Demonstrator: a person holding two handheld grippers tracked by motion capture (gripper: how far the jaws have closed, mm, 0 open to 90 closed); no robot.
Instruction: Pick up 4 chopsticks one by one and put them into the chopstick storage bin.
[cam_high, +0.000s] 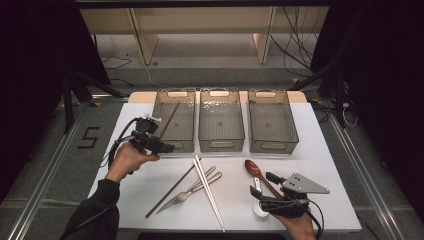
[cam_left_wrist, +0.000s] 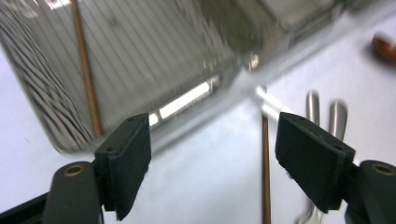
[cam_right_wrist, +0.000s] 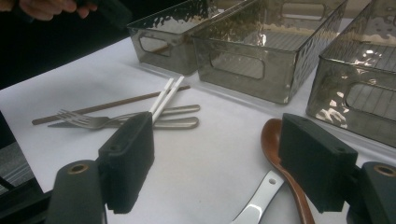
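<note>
My left gripper (cam_high: 166, 147) (cam_left_wrist: 212, 154) hovers at the front left corner of the left grey bin (cam_high: 156, 120) (cam_left_wrist: 140, 56), jaws open with nothing between them. One brown chopstick (cam_high: 170, 120) (cam_left_wrist: 86, 70) leans inside that bin. A second brown chopstick (cam_high: 170, 192) (cam_left_wrist: 265, 177) (cam_right_wrist: 107, 107) lies on the white table. My right gripper (cam_high: 262, 185) (cam_right_wrist: 215, 158) is open near the front right edge, just above a brown wooden spoon (cam_high: 256, 171) (cam_right_wrist: 275, 135) and a white spoon (cam_high: 259, 206) (cam_right_wrist: 257, 205); it holds neither.
Two white chopsticks (cam_high: 207, 192) (cam_right_wrist: 163, 95) and two metal forks (cam_high: 192, 190) (cam_right_wrist: 93, 121) cross at the table's front middle. The middle bin (cam_high: 221, 145) (cam_right_wrist: 243, 65) and right bin (cam_high: 274, 146) (cam_right_wrist: 355, 98) stand at the back. A dark floor surrounds the table.
</note>
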